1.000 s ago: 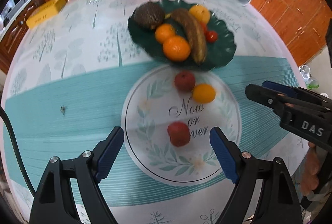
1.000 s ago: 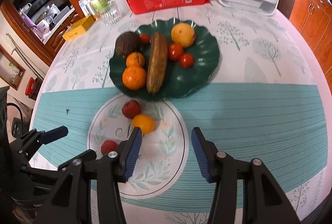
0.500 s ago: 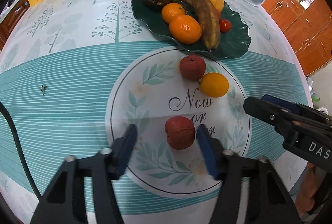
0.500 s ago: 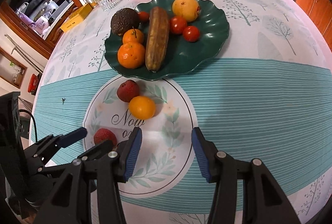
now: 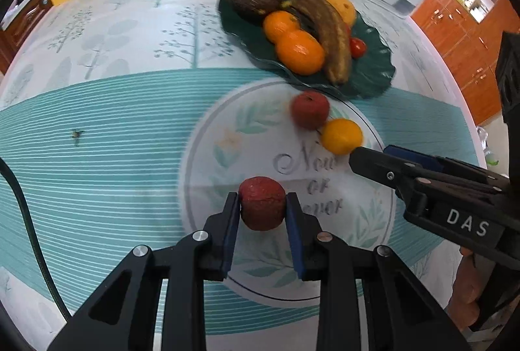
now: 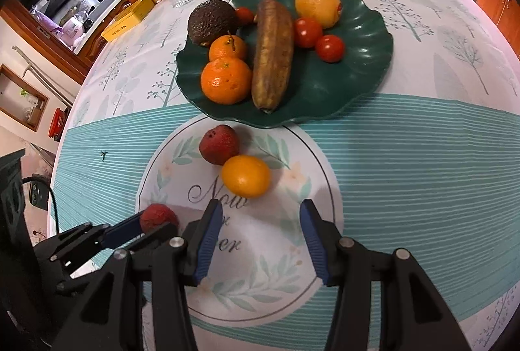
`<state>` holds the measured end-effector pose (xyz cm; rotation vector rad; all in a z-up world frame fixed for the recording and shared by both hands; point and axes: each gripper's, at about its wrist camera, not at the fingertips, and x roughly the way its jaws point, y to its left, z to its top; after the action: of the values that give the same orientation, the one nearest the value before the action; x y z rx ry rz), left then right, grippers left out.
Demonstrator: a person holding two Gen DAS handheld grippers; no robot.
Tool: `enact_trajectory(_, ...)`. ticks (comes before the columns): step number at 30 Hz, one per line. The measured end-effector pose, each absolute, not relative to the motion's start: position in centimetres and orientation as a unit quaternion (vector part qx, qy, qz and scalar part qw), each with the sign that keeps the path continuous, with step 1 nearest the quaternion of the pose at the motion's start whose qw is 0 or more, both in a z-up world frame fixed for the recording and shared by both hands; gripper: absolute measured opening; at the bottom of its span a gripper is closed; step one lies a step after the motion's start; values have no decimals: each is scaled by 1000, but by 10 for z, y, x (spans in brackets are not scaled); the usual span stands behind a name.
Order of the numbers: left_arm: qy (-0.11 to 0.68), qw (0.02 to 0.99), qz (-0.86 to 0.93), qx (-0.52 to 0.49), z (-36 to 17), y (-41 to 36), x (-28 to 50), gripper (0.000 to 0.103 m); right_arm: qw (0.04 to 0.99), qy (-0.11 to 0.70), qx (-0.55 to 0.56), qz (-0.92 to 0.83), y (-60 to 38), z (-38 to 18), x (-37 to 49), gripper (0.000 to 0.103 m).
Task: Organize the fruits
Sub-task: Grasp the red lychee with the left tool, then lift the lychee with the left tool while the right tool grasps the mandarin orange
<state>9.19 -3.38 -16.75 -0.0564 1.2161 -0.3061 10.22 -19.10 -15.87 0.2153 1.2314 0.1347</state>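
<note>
Jaws of the left gripper (image 5: 262, 210) have just been closing and clamp the near lychee (image 5: 262, 203) on the cloth's printed circle (image 6: 320, 167); the right gripper (image 6: 260, 217) gapes empty. Squeezing harder could crush its soft skin.

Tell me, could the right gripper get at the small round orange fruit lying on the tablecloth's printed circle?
Probably yes. The right gripper is open and empty, and the small round orange fruit lies just ahead with bare cloth between. The rough red fruit touching its far side may crowd a finger.
</note>
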Motion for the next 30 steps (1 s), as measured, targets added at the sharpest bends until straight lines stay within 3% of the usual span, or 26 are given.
enact_trajectory(12, 566, 814, -120, -47, -164, -2, 98, 26, 801, 587, 97, 63, -175, -175, 123, 50)
enact_trajectory(15, 568, 813, -117, -50, -165, 1, 98, 26, 809, 580, 80, 60, -170, -175, 122, 45)
enact_trajectory(17, 569, 813, -114, -51, -167, -1, 100, 26, 811, 578, 73, 60, -168, -175, 122, 36)
enact_trajectory(30, 553, 821, -134, -53, -137, -6, 108, 26, 815, 570, 76, 76, -177, -157, 102, 35)
